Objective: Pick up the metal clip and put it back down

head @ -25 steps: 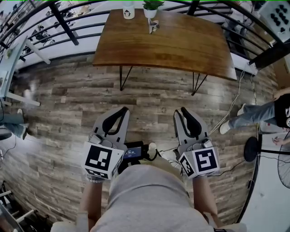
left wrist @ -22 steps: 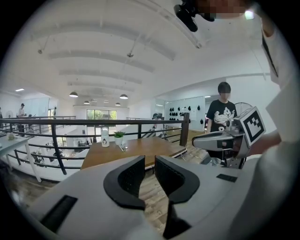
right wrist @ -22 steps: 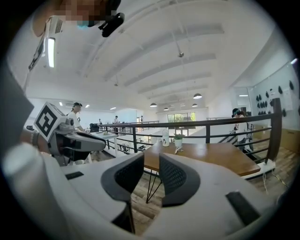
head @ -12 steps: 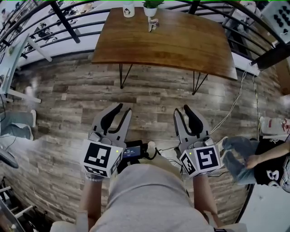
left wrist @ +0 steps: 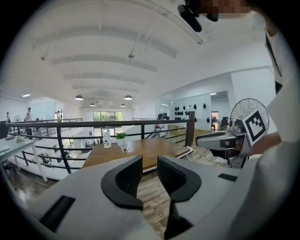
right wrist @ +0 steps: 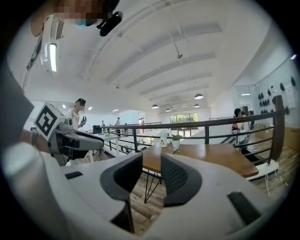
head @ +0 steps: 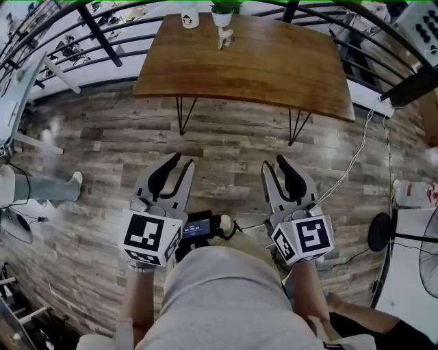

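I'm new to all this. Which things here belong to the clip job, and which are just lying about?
Job: clip; the table under it; left gripper, open, empty; right gripper, jaws just been opening, nothing between them.
Lying about: plant, bottle, cable, fan.

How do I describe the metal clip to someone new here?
Find the wooden table. At its far edge stand a white bottle and a potted plant. The metal clip sits in front of the plant: small, grey and low, unlike its upright neighbours.
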`<state>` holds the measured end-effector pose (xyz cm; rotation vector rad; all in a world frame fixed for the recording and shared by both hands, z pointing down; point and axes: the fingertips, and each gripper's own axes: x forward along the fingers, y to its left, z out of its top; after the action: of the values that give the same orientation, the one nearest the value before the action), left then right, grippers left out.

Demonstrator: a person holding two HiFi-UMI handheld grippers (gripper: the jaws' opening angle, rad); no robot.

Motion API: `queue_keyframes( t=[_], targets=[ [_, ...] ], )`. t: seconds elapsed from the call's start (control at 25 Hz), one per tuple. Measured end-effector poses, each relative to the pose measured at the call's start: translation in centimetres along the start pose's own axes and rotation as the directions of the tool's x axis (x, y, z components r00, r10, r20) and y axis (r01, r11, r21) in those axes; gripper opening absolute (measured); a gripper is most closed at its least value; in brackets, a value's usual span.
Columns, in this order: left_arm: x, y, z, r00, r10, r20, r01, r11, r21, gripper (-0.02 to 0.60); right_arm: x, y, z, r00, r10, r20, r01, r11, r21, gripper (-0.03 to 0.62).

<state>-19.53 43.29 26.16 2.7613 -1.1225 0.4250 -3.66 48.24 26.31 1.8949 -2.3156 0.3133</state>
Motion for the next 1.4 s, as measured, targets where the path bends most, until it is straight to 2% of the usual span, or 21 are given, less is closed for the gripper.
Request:
queue_keyframes(
  t=[0.48,0.72,1.04,1.4],
  targets=[
    [0.9,-1.6,0.3,1.0,-0.007,0.023,0.006,1.0,0.023,0.1,-0.6,-0.9,-0.2,1.0,0.017,0.017,-0.017,1.0,-0.026,0.117],
    [3.4,-1.0,-0.1,0.999,-0.048,0.018,0.048,0.999,0.019,0.1,1.3,-1.7,-0.9,1.0,0.01,0.012,-0.01,0.999,0.033,0.117],
    [8.6,1.4,1.6,0.996,-0.084,0.024,0.083,0.995,0.046,0.1,5.3,-4.3,-0.1,0.999,-0.04,0.013,0.039,0.998,0.044,0.117],
    [14.5,7.0,4.1,0.995,-0.092,0.025,0.09,0.995,0.048,0.1,12.6,-7.0,2.9,0.998,-0.067,0.017,0.067,0.997,0.036,0.117]
  ],
)
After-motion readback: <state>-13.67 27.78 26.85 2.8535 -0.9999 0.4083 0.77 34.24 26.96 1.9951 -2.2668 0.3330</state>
